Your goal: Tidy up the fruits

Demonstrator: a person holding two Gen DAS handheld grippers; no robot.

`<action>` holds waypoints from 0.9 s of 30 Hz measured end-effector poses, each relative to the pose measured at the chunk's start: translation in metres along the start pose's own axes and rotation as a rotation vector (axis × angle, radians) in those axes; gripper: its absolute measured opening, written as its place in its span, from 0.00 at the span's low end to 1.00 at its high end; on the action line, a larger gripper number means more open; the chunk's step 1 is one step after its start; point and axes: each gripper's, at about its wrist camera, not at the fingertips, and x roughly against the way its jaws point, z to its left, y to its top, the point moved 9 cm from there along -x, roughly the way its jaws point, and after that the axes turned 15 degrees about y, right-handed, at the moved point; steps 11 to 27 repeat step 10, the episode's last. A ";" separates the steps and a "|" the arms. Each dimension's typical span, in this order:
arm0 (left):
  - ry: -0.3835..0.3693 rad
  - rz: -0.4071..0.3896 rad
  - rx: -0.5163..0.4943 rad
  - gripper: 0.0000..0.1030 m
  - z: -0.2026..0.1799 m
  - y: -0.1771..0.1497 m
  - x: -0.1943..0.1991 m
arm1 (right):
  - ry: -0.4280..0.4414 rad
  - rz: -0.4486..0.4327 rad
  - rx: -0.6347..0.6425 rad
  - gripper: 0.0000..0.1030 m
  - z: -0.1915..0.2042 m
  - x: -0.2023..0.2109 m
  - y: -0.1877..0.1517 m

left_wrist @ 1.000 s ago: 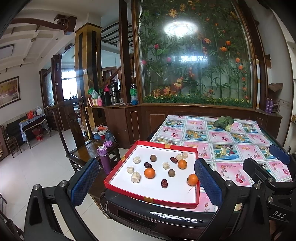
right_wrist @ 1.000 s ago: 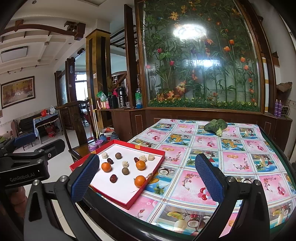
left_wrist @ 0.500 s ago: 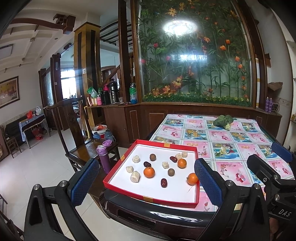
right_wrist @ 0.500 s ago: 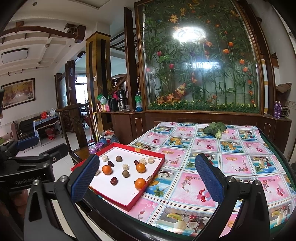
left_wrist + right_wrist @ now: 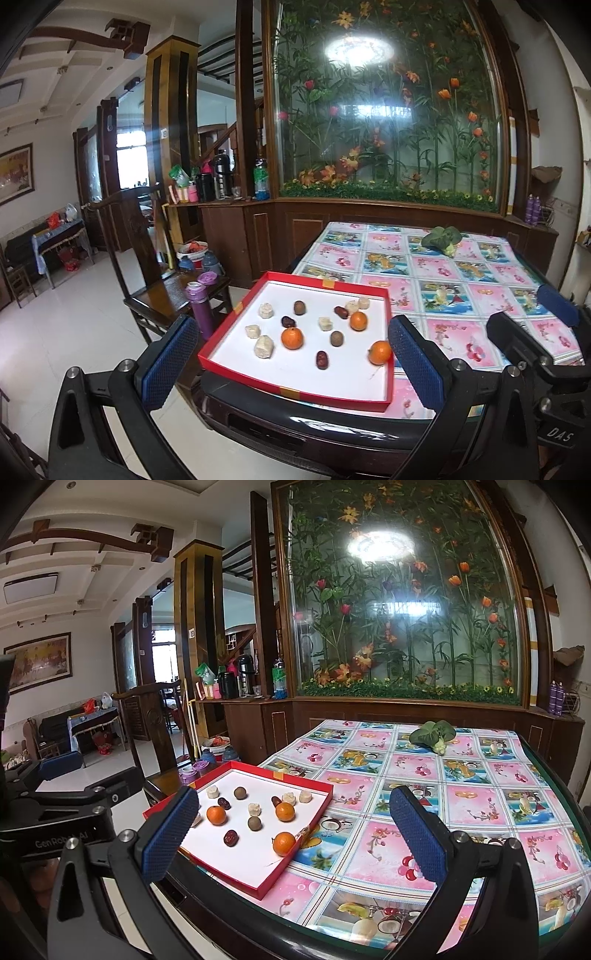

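A red-rimmed white tray (image 5: 352,402) (image 5: 266,886) lies at the table's near left corner. It holds three oranges (image 5: 292,338) (image 5: 284,843), several dark red dates (image 5: 322,359) (image 5: 230,837), brown round fruits (image 5: 336,338) (image 5: 254,823) and pale lumpy pieces (image 5: 264,346) (image 5: 253,808). My left gripper (image 5: 291,369) hovers in front of the tray, open and empty. My right gripper (image 5: 291,834) hangs open and empty over the table's front edge, just right of the tray. Each gripper shows in the other's view: right (image 5: 532,347), left (image 5: 66,786).
A patterned fruit-print cloth (image 5: 424,794) covers the table; a leafy green vegetable (image 5: 441,238) (image 5: 432,734) lies at its far side. Left of the table stands a wooden chair (image 5: 159,291) with a purple bottle (image 5: 201,306). A glass flower partition (image 5: 384,110) backs the table.
Both grippers have risen and drifted slightly, so the tray sits a little lower and nearer in each view. Nothing on the tray has moved and both stay open.
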 end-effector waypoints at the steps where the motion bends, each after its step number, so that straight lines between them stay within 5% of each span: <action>1: -0.013 -0.006 0.005 1.00 -0.001 0.001 0.001 | 0.001 -0.001 -0.003 1.00 -0.001 0.000 0.000; 6: -0.020 -0.051 -0.004 1.00 -0.008 0.006 0.006 | 0.001 0.002 -0.010 1.00 -0.001 -0.001 -0.001; 27: -0.044 -0.027 -0.017 1.00 -0.018 0.006 -0.002 | -0.005 0.007 -0.023 1.00 -0.009 -0.003 -0.001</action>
